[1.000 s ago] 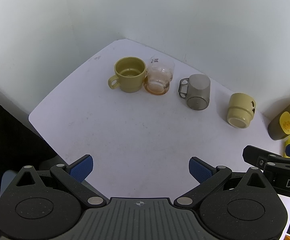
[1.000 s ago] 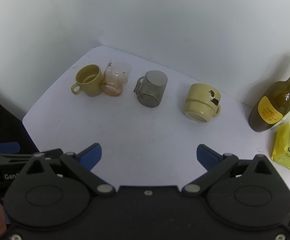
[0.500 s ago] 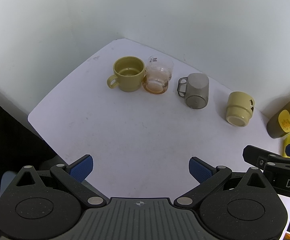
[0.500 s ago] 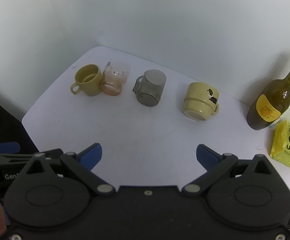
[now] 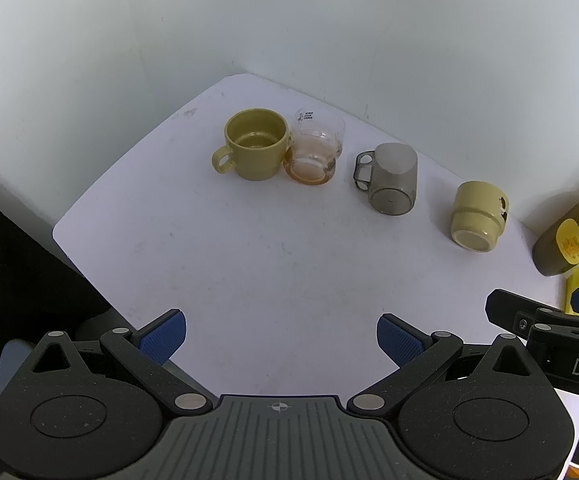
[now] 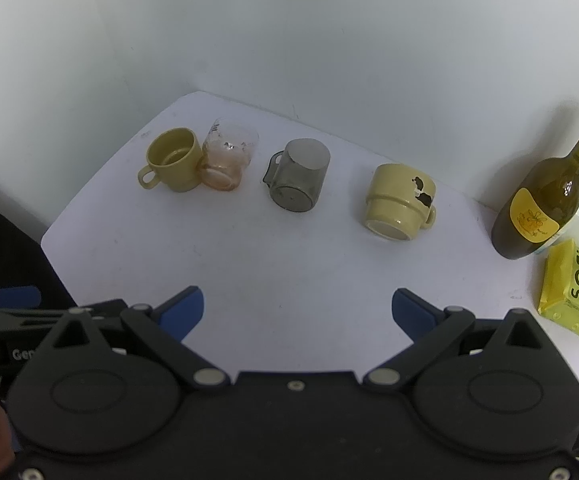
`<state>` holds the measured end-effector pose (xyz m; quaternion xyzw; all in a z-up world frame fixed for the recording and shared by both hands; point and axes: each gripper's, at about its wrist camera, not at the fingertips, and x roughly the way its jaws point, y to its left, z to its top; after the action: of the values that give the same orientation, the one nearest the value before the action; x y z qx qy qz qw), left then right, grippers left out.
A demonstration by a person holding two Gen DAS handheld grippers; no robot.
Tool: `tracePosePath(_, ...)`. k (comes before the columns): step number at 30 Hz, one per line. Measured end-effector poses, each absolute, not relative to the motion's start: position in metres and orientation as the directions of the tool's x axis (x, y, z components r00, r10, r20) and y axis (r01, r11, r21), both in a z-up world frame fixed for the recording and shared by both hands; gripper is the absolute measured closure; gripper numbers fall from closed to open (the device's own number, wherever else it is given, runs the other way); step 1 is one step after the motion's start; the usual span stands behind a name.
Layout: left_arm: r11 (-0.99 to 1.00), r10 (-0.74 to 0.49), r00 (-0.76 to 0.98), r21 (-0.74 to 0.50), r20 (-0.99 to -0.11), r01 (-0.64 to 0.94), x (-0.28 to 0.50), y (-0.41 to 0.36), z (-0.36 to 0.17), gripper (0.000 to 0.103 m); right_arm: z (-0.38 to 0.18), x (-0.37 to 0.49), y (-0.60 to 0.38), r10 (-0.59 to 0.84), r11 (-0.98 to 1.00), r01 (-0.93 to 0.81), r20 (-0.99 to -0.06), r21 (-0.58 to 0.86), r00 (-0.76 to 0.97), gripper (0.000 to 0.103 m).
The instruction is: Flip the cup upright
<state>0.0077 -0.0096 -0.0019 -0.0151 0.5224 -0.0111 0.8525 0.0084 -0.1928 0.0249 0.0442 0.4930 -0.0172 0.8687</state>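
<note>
White bench [image 5: 273,264] and white walls surround both claws. Left claw [image 5: 281,334] and right claw [image 6: 298,309] hang wide and empty over the near edge. Beyond them stand four cups in a row: an upright olive mug [image 5: 255,144] touching a glass [image 5: 315,148], then an inverted grey cup [image 6: 299,176] and an inverted cream mug [image 6: 401,200]. Bottle [image 6: 545,200] and yellow pack [image 6: 575,290] sit far right.

Four cups [image 6: 400,202] beyond wide-spread right gripper [image 6: 297,310]

Both views have drawn back slightly, exposing more of the bottle [image 6: 544,207].
</note>
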Motion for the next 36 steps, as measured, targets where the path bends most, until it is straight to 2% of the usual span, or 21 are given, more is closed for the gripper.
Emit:
tracePosePath(16, 0.997, -0.070, 0.443, -0.068, -0.894, 0.021, 0.020, 0.009, -0.008, 0.000, 0.022, 0.019, -0.175, -0.015, 0.994, 0.101, -0.863, 0.042, 0.505, 0.001)
tracePosePath(24, 0.997, -0.080, 0.435, -0.072, -0.897, 0.036, 0.041, 0.048, -0.015, 0.000, 0.016, 0.034, -0.165, -0.045, 0.979, 0.194, -0.862, 0.062, 0.505, 0.001)
tracePosePath(32, 0.998, -0.069, 0.431, -0.064, -0.900, 0.026, 0.060, 0.092, -0.023, 0.000, -0.016, 0.056, -0.167, -0.044, 0.961, 0.259, -0.874, 0.095, 0.485, 0.000)
tracePosePath(36, 0.993, -0.099, 0.446, -0.116, -0.889, -0.010, 0.063, 0.104, -0.024, 0.000, -0.026, 0.063, -0.193, -0.068, 0.948, 0.306, -0.886, 0.085, 0.458, 0.001)
